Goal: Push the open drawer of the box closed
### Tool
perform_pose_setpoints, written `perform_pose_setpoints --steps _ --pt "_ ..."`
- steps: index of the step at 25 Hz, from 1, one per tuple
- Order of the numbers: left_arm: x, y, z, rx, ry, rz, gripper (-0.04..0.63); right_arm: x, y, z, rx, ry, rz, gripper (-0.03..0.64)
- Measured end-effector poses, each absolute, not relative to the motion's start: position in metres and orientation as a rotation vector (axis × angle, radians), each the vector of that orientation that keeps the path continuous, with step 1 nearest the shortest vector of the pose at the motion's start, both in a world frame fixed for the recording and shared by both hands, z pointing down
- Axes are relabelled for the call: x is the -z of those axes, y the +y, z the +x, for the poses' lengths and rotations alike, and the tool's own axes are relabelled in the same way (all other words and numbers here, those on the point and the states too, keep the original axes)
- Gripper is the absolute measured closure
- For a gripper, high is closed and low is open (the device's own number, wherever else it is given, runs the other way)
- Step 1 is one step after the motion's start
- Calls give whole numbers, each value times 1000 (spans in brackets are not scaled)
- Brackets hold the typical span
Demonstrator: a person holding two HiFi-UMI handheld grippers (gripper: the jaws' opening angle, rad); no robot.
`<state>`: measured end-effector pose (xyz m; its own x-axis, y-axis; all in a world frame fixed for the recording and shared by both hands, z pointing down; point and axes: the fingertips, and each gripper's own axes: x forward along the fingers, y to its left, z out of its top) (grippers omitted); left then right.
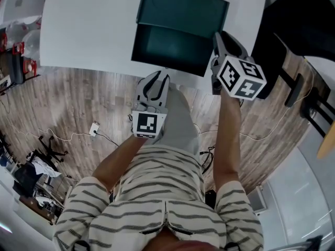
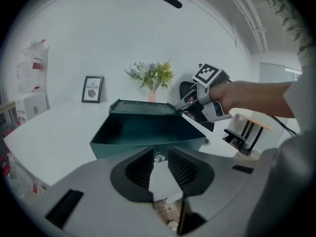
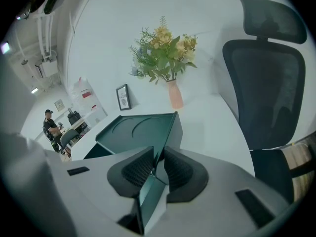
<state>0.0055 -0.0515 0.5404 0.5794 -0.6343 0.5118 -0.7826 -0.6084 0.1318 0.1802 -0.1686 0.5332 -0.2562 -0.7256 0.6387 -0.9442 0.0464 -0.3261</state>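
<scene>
1. The box (image 1: 183, 7) sits on the white surface (image 1: 89, 25), its drawer (image 1: 172, 48) pulled out toward the near edge.
2. The left hand-held gripper (image 1: 159, 77) is open at the drawer's front, the knob (image 2: 159, 157) between its jaws, untouched.
3. The right hand-held gripper (image 3: 158, 154) is open too, astride the drawer's right wall by the box.

Free room: bare table (image 1: 78, 30) left of the box (image 1: 183, 4), and floor (image 1: 78, 98) before the table edge. Obstacles: the pulled-out drawer (image 1: 170, 48) reaches near that edge. Its front is just ahead of the left gripper (image 1: 157, 78), whose jaws are parted. Its right wall stands between the parted jaws of the right gripper (image 1: 216, 40). A chair (image 1: 293, 25) closes the right side. A vase (image 3: 174, 94) and a frame (image 3: 122, 97) stand on the table beyond the box.
</scene>
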Motion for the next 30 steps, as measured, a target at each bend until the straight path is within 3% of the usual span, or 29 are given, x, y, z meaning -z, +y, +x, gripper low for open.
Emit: perform_pose_setpoints --steps 17,30 --pt "-569 -61 15 -694 -1256 2391 497 -532 -167 182 -998 -2010 1711 543" --pt "-571 -67 23 -706 -1322 2371 535 -532 -166 183 -997 -2018 1720 543"
